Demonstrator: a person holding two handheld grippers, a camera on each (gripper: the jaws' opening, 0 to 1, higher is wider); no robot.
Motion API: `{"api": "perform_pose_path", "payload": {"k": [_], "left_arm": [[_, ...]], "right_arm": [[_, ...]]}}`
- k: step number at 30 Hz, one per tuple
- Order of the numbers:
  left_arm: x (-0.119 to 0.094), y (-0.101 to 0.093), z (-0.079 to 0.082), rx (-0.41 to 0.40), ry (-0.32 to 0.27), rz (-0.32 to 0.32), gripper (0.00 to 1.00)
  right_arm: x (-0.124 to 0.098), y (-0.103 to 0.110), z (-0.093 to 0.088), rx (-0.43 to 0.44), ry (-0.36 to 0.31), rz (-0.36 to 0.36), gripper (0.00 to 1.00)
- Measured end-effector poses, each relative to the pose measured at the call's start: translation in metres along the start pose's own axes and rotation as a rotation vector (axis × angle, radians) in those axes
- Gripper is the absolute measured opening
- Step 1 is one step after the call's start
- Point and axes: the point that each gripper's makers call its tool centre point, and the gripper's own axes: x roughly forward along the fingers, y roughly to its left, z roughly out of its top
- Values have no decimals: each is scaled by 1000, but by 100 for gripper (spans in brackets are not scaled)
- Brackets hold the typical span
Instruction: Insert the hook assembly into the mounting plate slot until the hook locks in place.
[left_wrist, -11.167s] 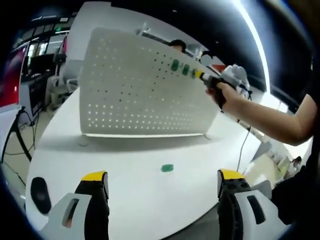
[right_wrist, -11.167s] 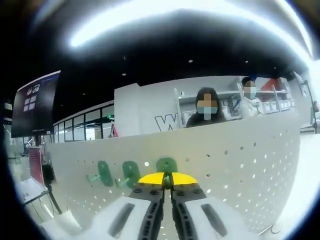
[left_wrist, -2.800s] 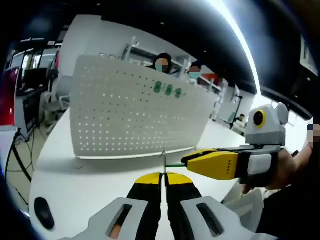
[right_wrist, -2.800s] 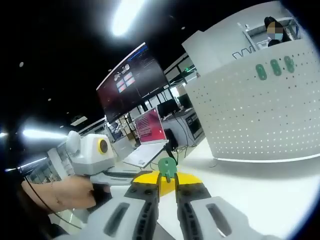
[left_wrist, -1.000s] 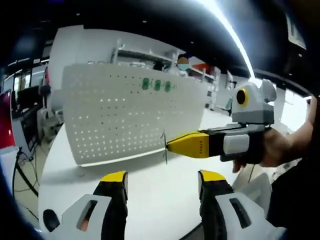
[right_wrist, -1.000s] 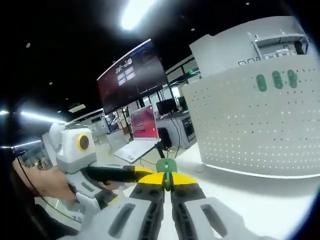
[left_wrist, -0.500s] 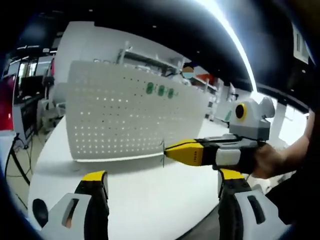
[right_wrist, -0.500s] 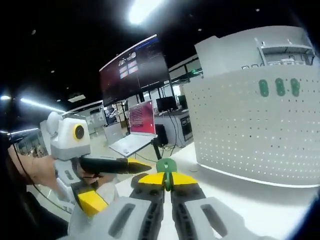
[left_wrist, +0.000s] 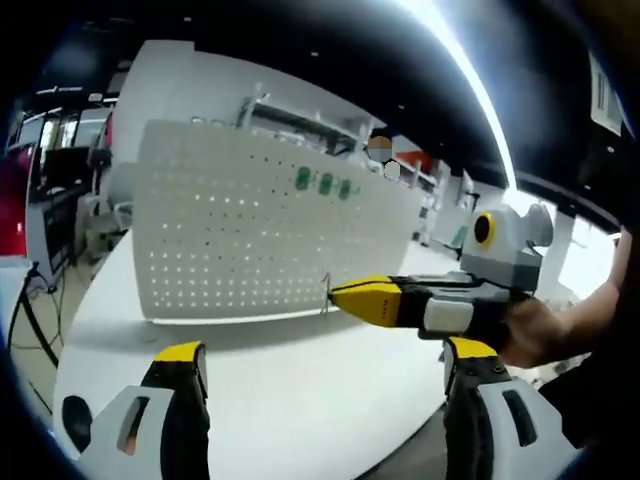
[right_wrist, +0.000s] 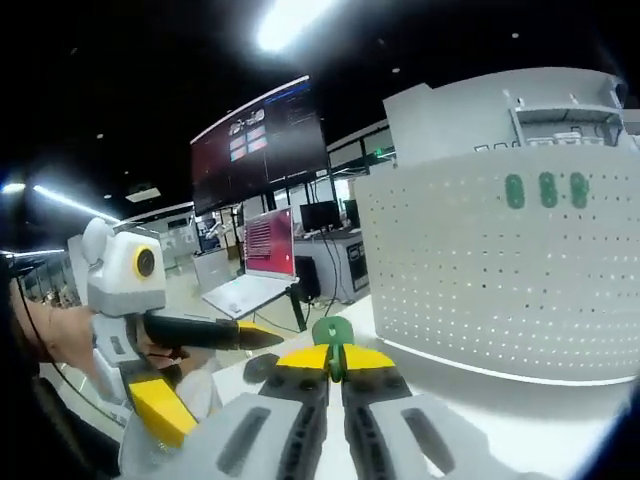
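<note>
The white perforated mounting plate stands upright on the white table and carries three green hooks near its top edge. In the right gripper view the plate and its three hooks lie to the right. My right gripper is shut on another green hook. It enters the left gripper view from the right, with the hook seen edge-on at its tip, short of the plate. My left gripper is open with nothing between its jaws, and shows again low on the left.
A black mouse lies near the table's left edge, also seen as a dark mouse. A large wall screen and a laptop stand behind. A hand holds the right gripper.
The left gripper, shut on the hook 2.8 s ago, has opened and dropped away, leaving the hook in the right gripper. Over the last half second the views shifted only slightly.
</note>
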Motion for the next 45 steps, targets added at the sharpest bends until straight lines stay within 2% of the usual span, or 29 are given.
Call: {"api": "perform_pose_path", "payload": {"k": [5,8,14,19,32,39,45], "left_arm": [[3,-3,-4,16,12,-4,100],[4,-1,-7,-5,27,0,100],[4,2,-6,-9,20,12,99],[3,6,-6,-32,7,18,99],[5,7,-13,7,28,20,98],[3,19,-15,-20,34,52,96],[3,26,-16,-29,37,71,95]], "right_arm": [[0,-15,6,-11,-23,-41,0],[1,-26,9,-15,-30,-64,0],[2,-53,25,-21,-73,-128,0],[2,-85,42,-32,-108,-191,0],[-2,-159,70,-13,-176,-340,0],[-18,-207,86,-8,-216,-446,0],[-32,-237,94,1,-232,-503,0]]}}
